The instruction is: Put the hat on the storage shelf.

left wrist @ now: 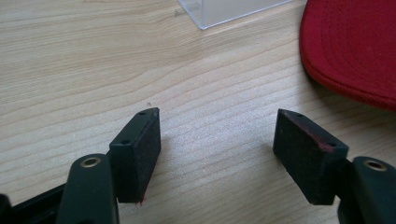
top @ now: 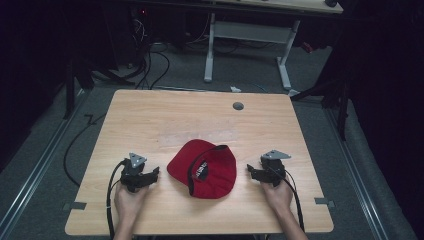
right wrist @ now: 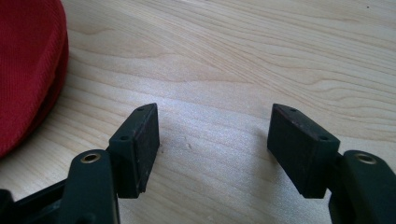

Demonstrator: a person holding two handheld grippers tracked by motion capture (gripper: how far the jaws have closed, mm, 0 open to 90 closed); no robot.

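Flanking the red cap (top: 205, 169) at mid-bench (top: 150, 115) | left gripper (top: 148, 176) jaws apart, empty, resting just left of it | right gripper (top: 255, 172) jaws apart, empty, just right | likely staged for a two-sided grab.

Hand-held gripper (left wrist: 217, 135) agape beside cap (left wrist: 350, 49)

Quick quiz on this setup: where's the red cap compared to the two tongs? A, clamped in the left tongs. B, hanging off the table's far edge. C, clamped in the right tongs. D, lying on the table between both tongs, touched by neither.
D: the red cap lies on the table between the open left tongs and right tongs.
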